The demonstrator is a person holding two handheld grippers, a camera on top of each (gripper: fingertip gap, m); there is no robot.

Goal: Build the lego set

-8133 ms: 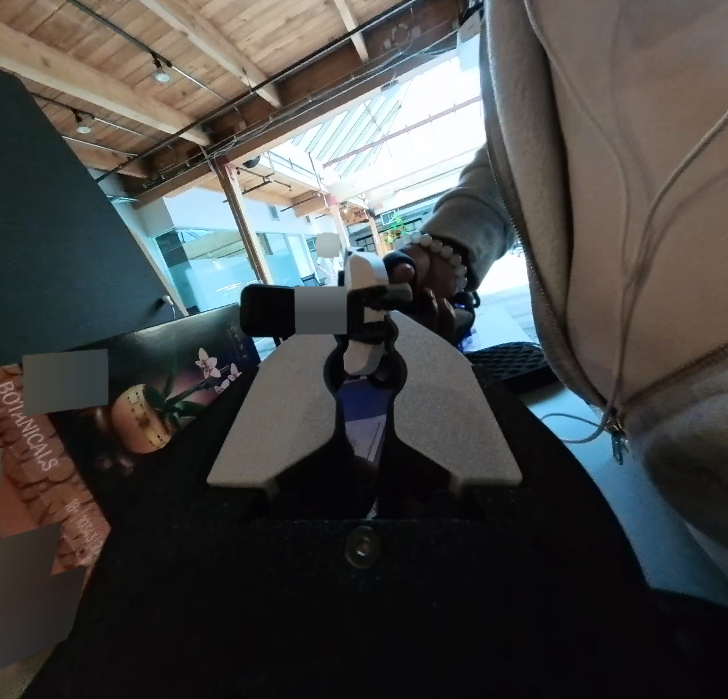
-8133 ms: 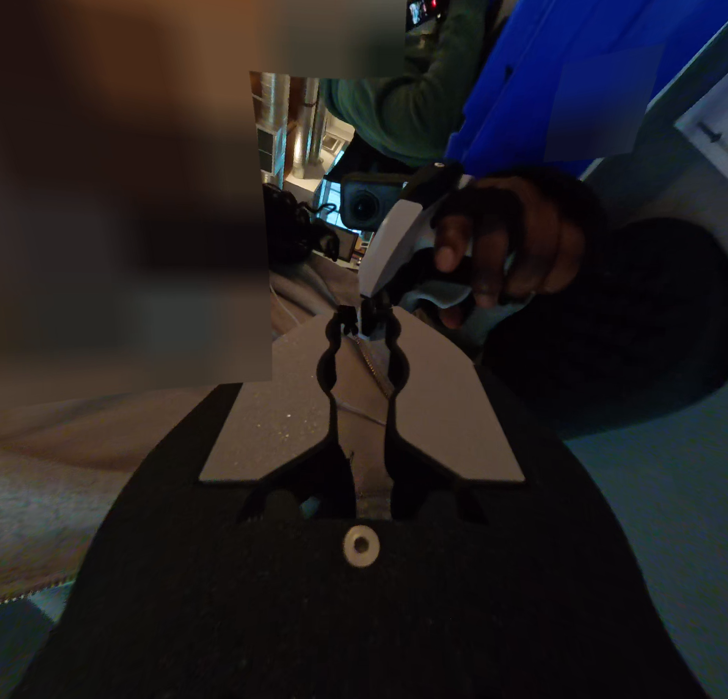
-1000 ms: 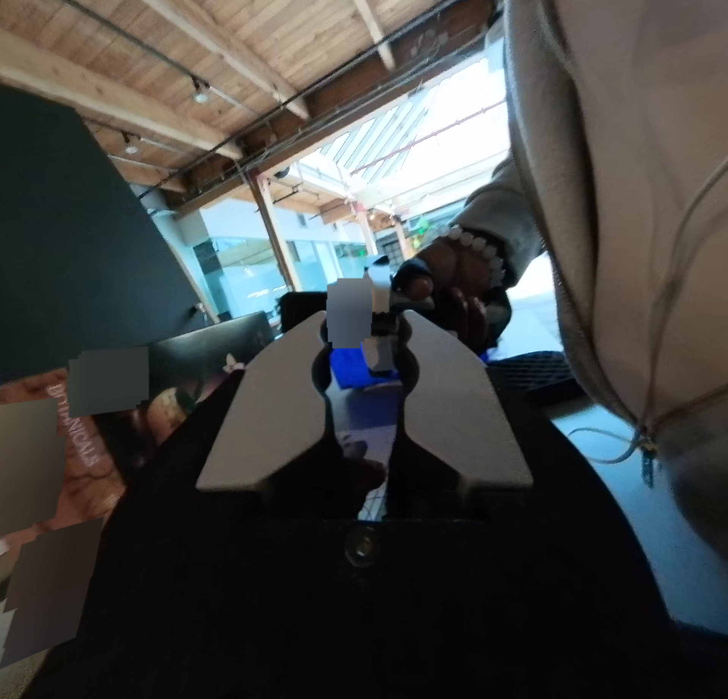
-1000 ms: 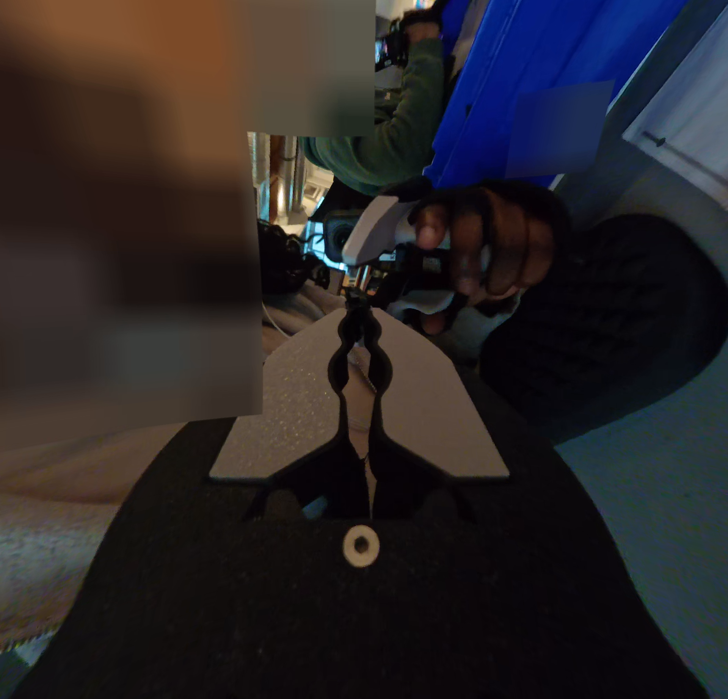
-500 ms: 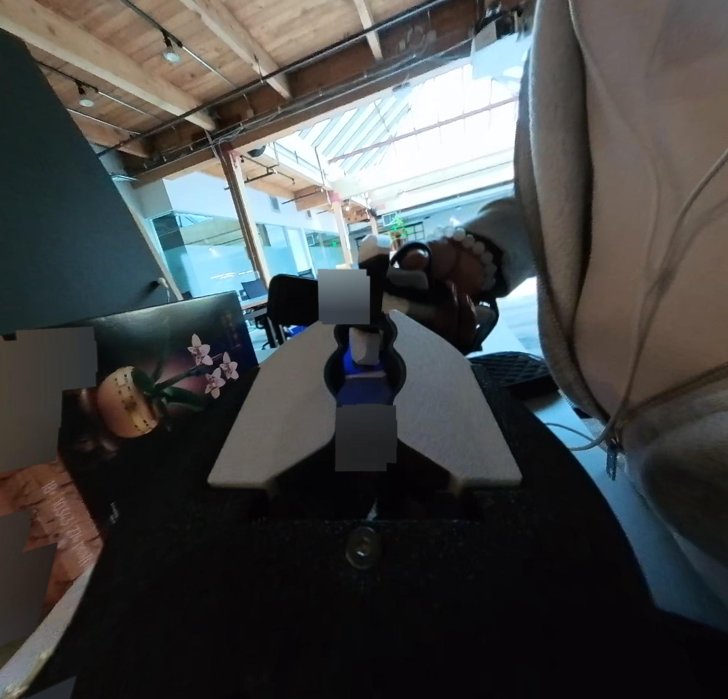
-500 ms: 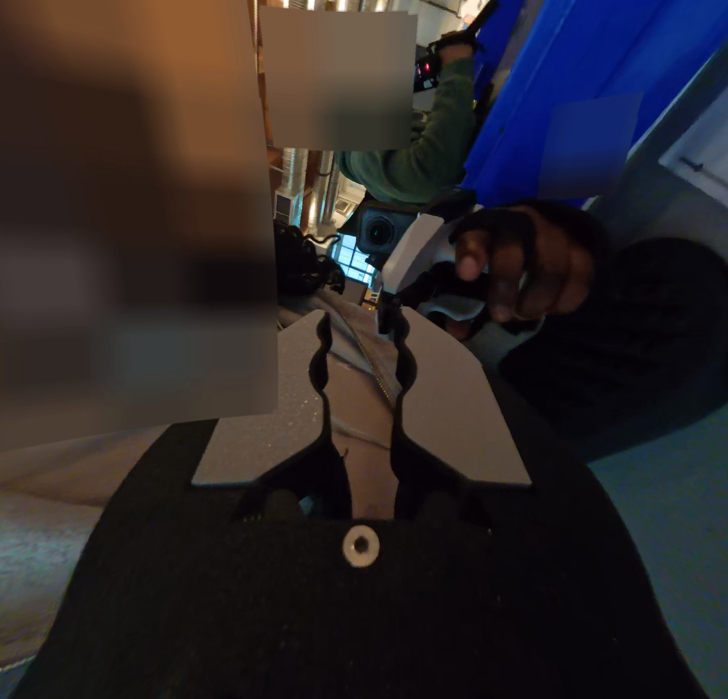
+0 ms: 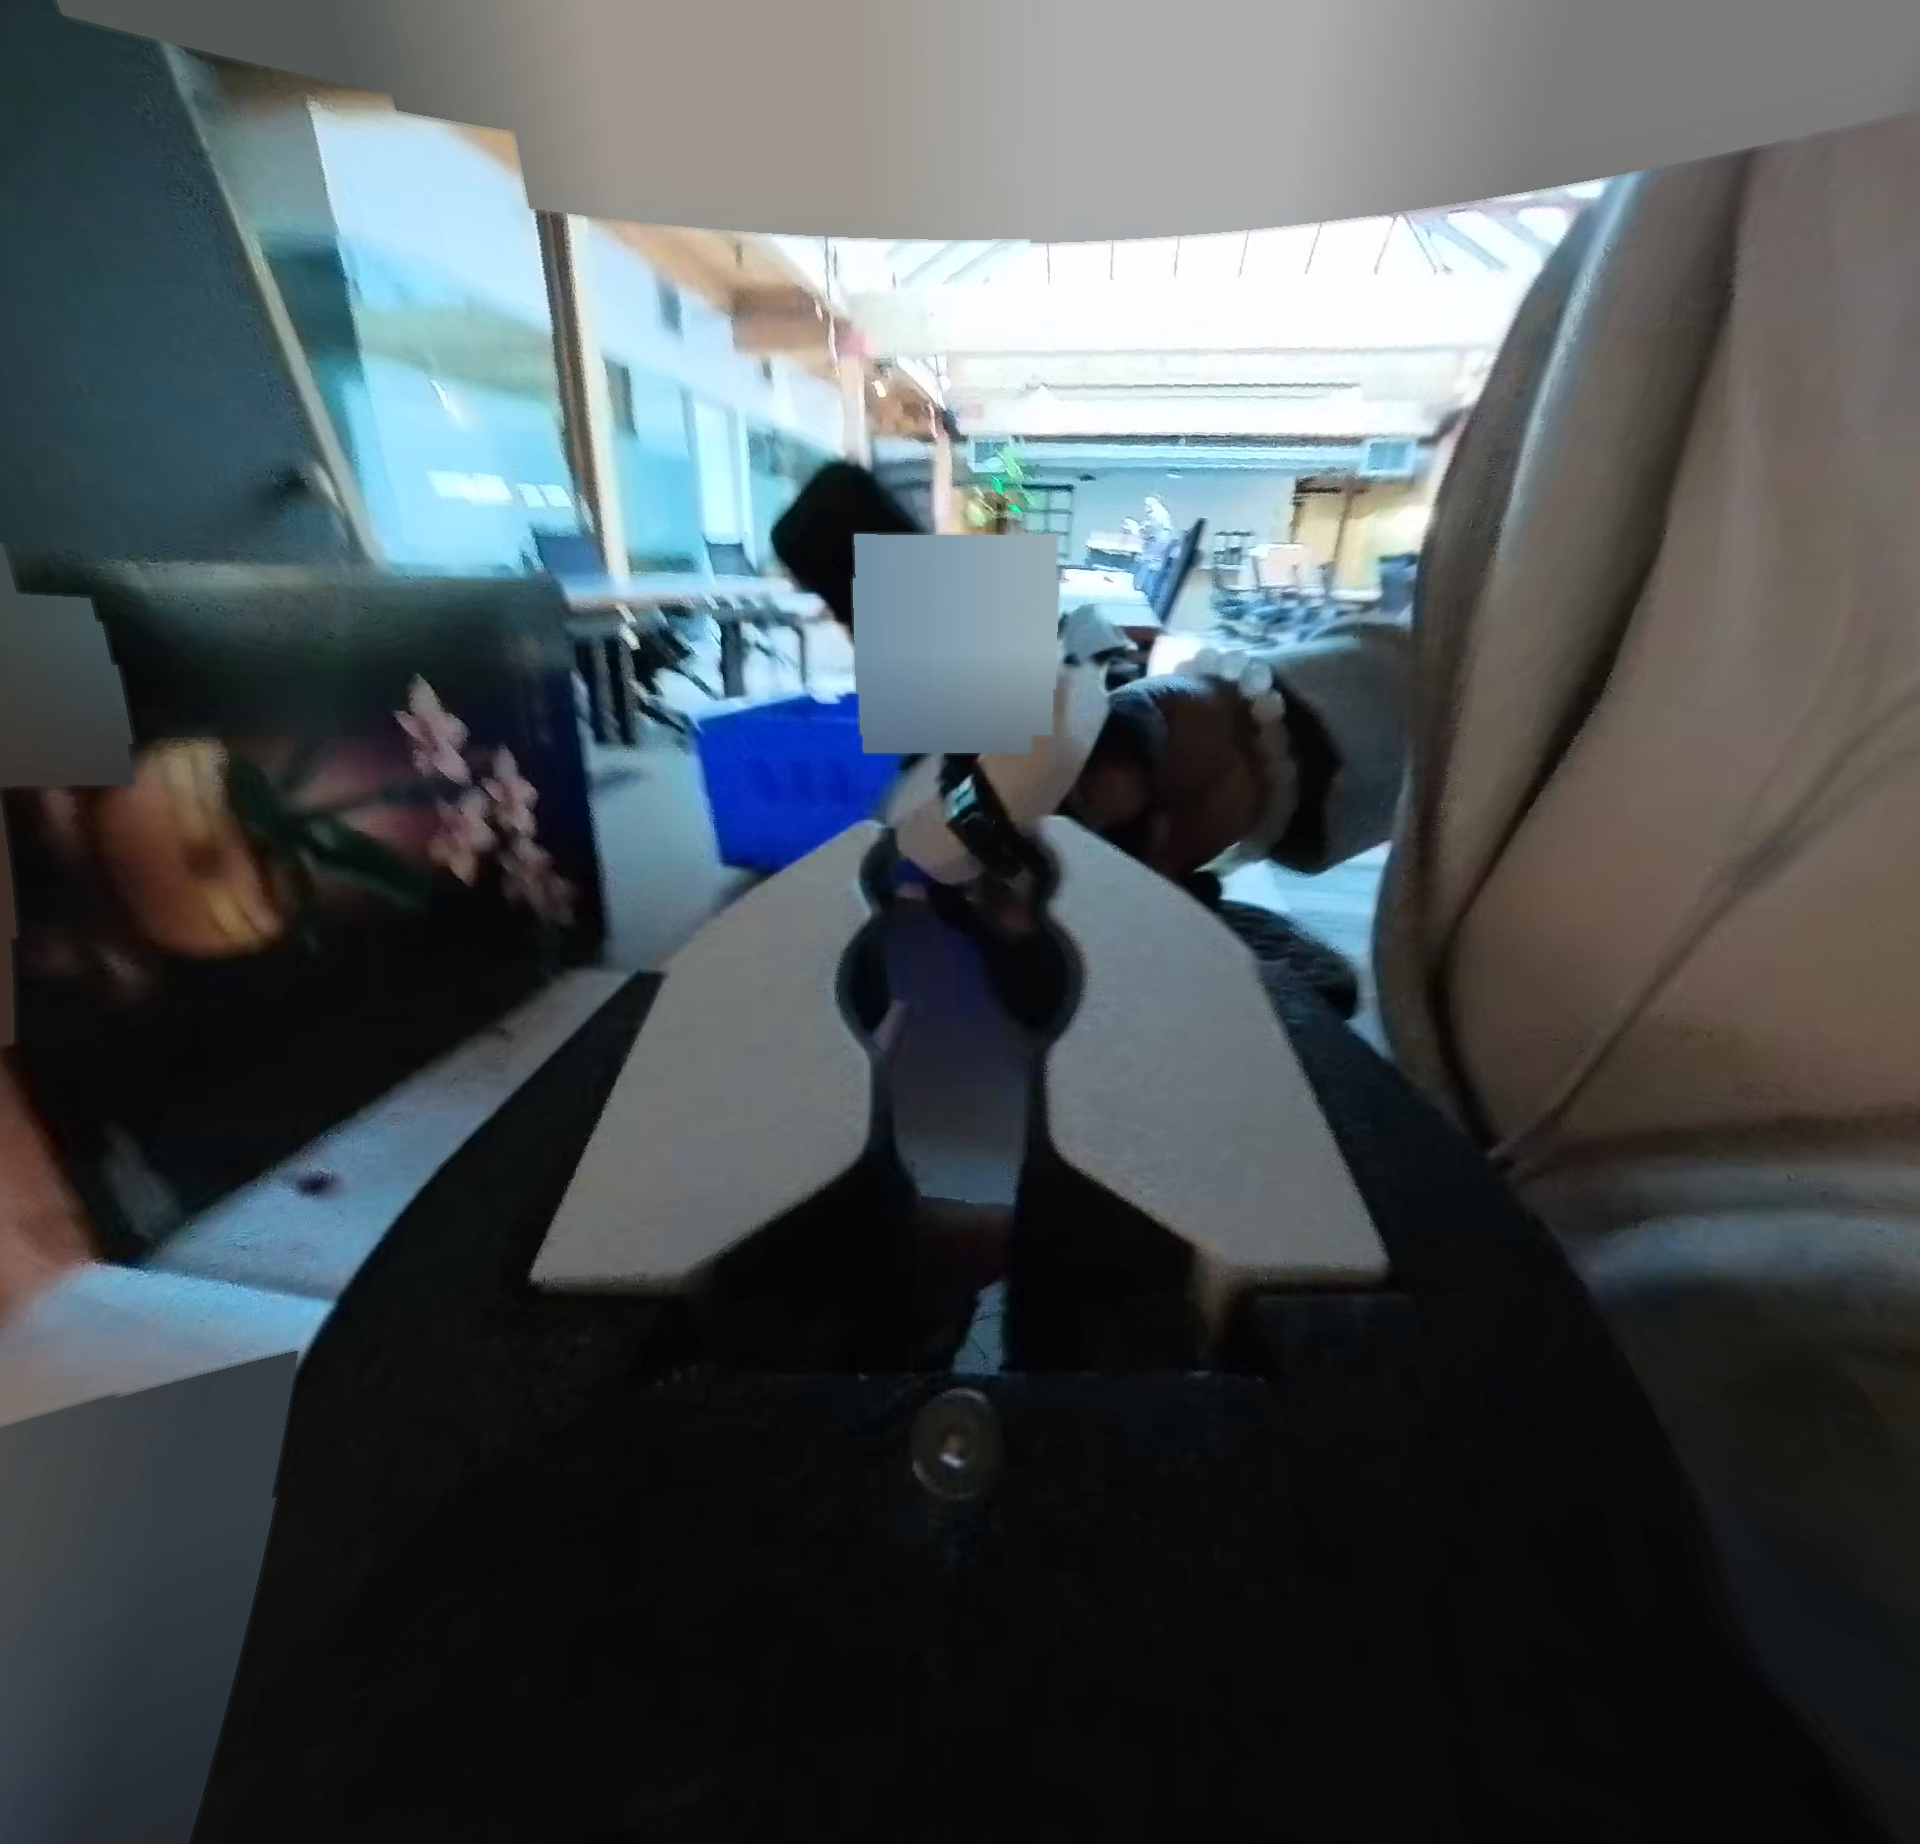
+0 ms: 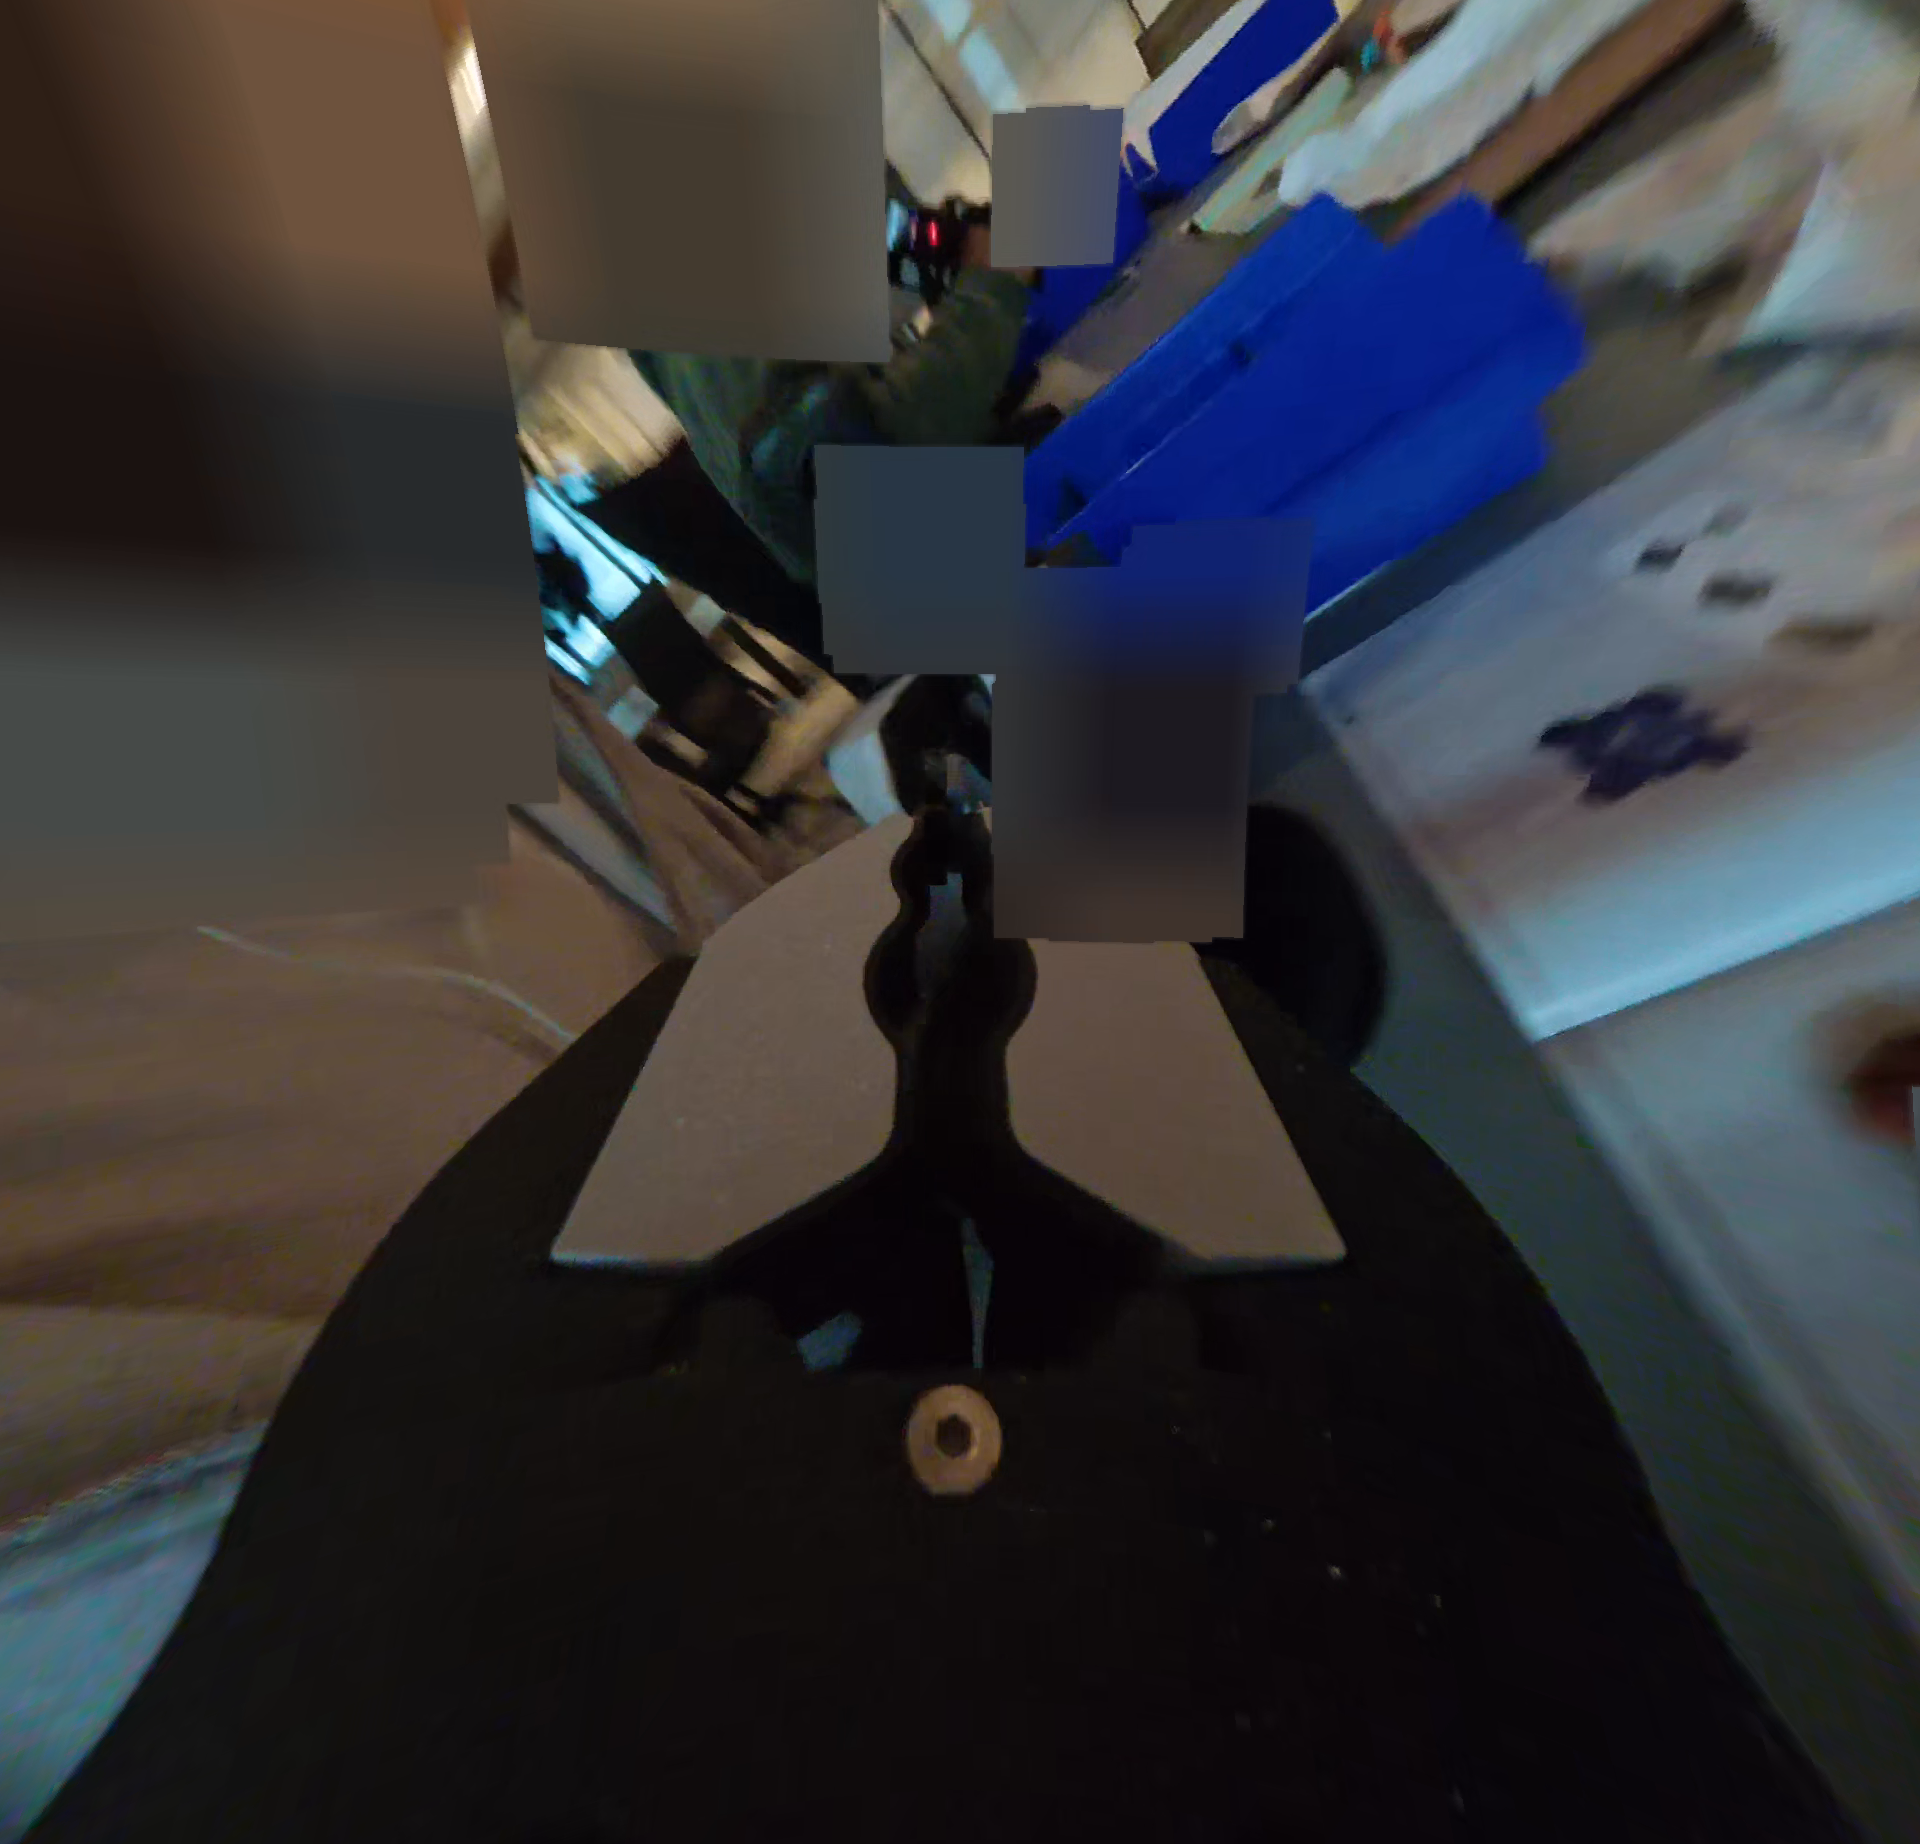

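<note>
Both views have swung since half a second ago. Left gripper [image 7: 961, 849] stands parted with nothing in it, its tips near the right gripper [image 8: 948, 864], which is clenched, beside a flowered box [image 7: 312, 828].

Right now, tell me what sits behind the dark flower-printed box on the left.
Behind the dark box rise a dark grey panel and glass walls; tables and chairs stand beyond its right edge. Anything directly behind it is covered.
</note>
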